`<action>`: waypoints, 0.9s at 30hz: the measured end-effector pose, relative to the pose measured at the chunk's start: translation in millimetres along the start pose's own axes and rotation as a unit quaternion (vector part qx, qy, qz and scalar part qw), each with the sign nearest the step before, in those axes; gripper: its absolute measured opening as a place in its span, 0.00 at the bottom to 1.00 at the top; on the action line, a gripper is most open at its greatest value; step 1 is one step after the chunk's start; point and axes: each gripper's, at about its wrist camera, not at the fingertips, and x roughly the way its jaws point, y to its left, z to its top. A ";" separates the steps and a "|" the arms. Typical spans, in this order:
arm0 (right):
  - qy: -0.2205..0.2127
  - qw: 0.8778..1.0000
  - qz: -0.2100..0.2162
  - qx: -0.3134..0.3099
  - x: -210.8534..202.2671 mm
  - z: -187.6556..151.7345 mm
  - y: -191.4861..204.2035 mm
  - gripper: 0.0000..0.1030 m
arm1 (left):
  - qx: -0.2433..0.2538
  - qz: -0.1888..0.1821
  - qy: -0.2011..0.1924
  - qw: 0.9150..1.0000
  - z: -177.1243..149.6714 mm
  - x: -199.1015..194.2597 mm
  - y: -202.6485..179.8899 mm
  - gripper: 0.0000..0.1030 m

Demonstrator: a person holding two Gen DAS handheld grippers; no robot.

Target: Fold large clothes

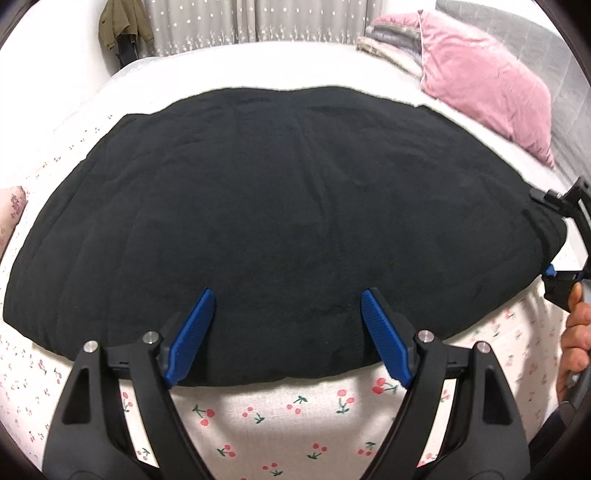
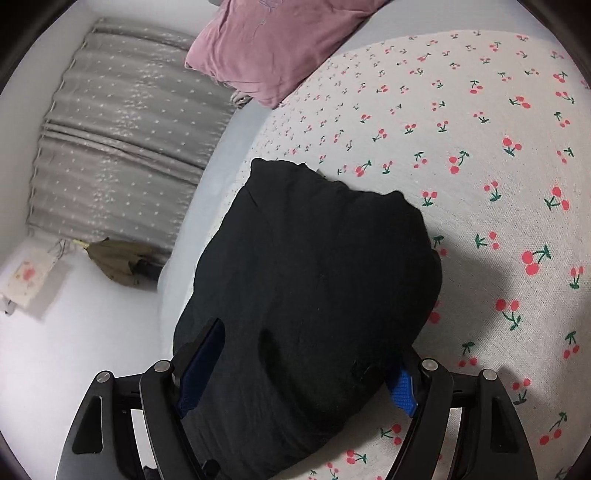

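Note:
A large black garment point(image 1: 280, 206) lies spread flat across the cherry-print bedsheet point(image 1: 280, 410). My left gripper point(image 1: 286, 293) hovers open over the garment's near edge, nothing between its blue pads point(image 1: 192, 332). At the garment's right end, a hand holds my right gripper point(image 1: 545, 232). In the right wrist view the black garment point(image 2: 314, 266) bunches up between the fingers of the right gripper point(image 2: 310, 339). Its jaws stand wide and straddle the cloth's end. The cloth covers part of the right blue pad point(image 2: 404, 391). The garment rests on the bed.
A pink pillow point(image 1: 484, 85) and folded blankets point(image 1: 391, 40) lie at the head of the bed. Grey star-patterned curtains point(image 2: 122, 136) hang behind it. An olive jacket point(image 1: 123, 26) hangs by the wall. Cherry-print sheet point(image 2: 480, 147) stretches beyond the garment.

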 end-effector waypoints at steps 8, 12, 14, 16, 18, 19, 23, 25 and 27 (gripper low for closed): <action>-0.002 0.999 0.026 -0.026 -1.2 -6.0 15.1 0.25 | 0.000 0.003 0.001 1.000 3.1 -3.9 3.2 0.80; -0.014 0.997 0.040 -0.061 -9.4 -6.0 32.2 0.22 | 0.025 0.040 -0.054 0.997 14.1 -31.5 12.3 0.80; -0.021 0.995 0.053 -0.078 -13.4 -6.3 42.2 0.21 | 0.030 0.048 -0.057 0.997 19.8 -32.2 17.0 0.80; -0.029 0.993 0.060 -0.101 -15.8 -8.2 53.8 0.21 | 0.020 0.028 -0.030 0.999 24.3 -18.9 21.9 0.80; -0.039 0.988 0.067 -0.131 -19.3 -12.2 67.5 0.21 | 0.026 0.014 -0.002 1.000 22.5 -3.4 18.5 0.80; -0.043 0.986 0.070 -0.145 -20.5 -14.2 74.1 0.20 | 0.034 0.021 0.008 0.999 19.8 5.1 13.8 0.80; -0.054 0.971 0.088 -0.217 -23.7 -26.9 106.1 0.20 | 0.080 0.069 -0.002 0.994 15.1 10.6 -1.7 0.80; -0.058 0.959 0.101 -0.260 -28.6 -36.1 120.9 0.20 | 0.081 0.062 0.000 0.995 16.2 9.6 0.9 0.80; -0.059 0.946 0.110 -0.298 -31.1 -45.5 135.7 0.20 | 0.067 0.044 0.007 0.997 18.1 9.2 9.1 0.80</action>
